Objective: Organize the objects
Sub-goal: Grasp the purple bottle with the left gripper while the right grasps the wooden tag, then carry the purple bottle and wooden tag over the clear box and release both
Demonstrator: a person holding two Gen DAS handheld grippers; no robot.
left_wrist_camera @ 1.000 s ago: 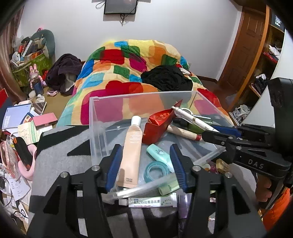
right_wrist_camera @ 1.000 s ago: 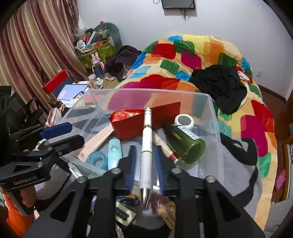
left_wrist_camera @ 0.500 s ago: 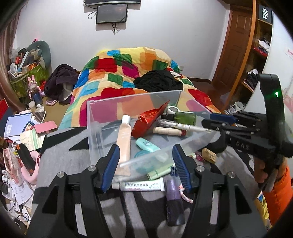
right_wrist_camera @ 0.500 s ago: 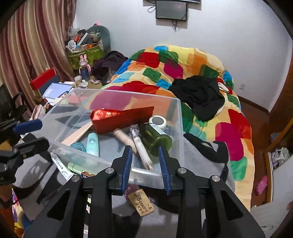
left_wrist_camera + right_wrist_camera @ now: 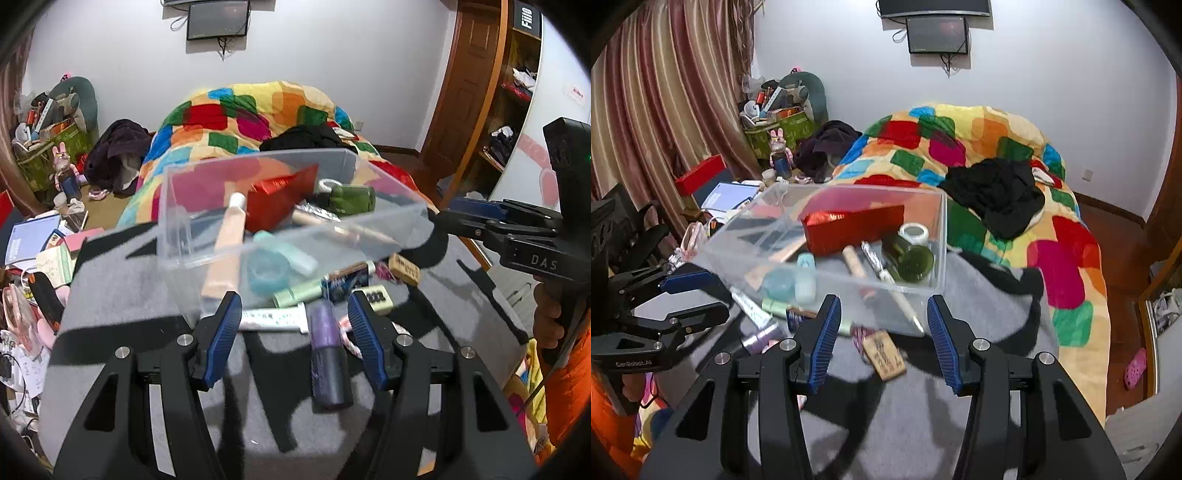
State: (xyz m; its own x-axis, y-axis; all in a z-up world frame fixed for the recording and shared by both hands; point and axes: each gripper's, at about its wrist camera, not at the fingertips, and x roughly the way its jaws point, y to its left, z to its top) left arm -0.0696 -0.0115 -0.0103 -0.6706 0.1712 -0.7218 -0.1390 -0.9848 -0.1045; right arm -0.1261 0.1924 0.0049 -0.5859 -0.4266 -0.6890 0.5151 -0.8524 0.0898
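Note:
A clear plastic bin (image 5: 258, 166) (image 5: 942, 221) stands on the grey blanket and holds a red box (image 5: 849, 227), a green bottle (image 5: 910, 258), a beige tube (image 5: 225, 247), a white pen (image 5: 886, 277) and other small items. My left gripper (image 5: 293, 328) is open and empty in front of the bin, over a purple bottle (image 5: 327, 350) and a white tube (image 5: 273, 319). My right gripper (image 5: 881, 332) is open and empty, just short of the bin's near wall, above a wooden tag (image 5: 884, 354).
Several small items lie loose on the blanket before the bin: a pale green tube (image 5: 299, 295), a blue box (image 5: 345, 282), a white eraser (image 5: 378, 297). A bed with a colourful quilt (image 5: 979, 147) lies behind. Clutter and books (image 5: 33, 240) sit at the left.
My right gripper has let go of the white pen, which now lies in the bin, and has opened wide. Both grippers have drawn back from the bin.

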